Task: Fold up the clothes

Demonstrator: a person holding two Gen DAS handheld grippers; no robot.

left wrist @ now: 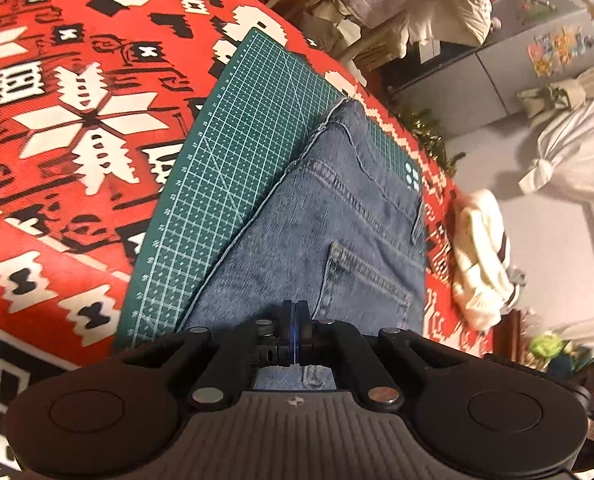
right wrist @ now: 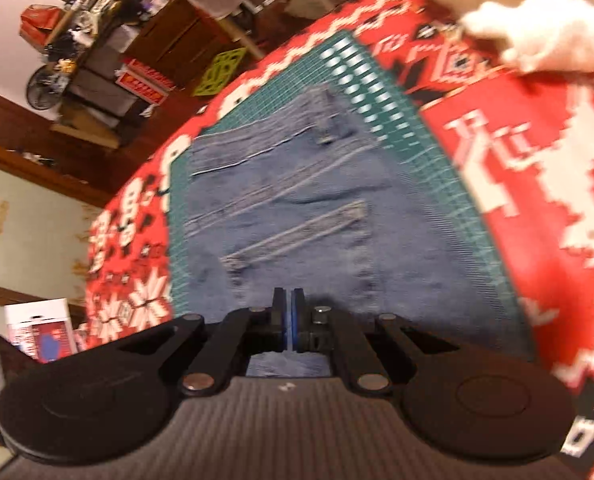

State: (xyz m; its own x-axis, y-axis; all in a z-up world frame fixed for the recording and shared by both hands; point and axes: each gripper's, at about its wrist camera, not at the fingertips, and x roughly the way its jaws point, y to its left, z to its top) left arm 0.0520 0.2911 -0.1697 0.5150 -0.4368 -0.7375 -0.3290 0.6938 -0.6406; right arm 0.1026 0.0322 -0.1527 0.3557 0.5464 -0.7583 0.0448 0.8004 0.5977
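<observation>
Jeans, blue denim [left wrist: 329, 216], on green gridded cutting mat [left wrist: 217, 168], directly beneath left gripper [left wrist: 296, 320] and right gripper [right wrist: 288, 312]; both jaws pressed together, empty.

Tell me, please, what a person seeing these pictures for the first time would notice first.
Probably the loud red, white and black patterned cloth covering the table. On it lies a green cutting mat, and on the mat the blue jeans, with both grippers, left and right, closed above the denim's near edge.
</observation>
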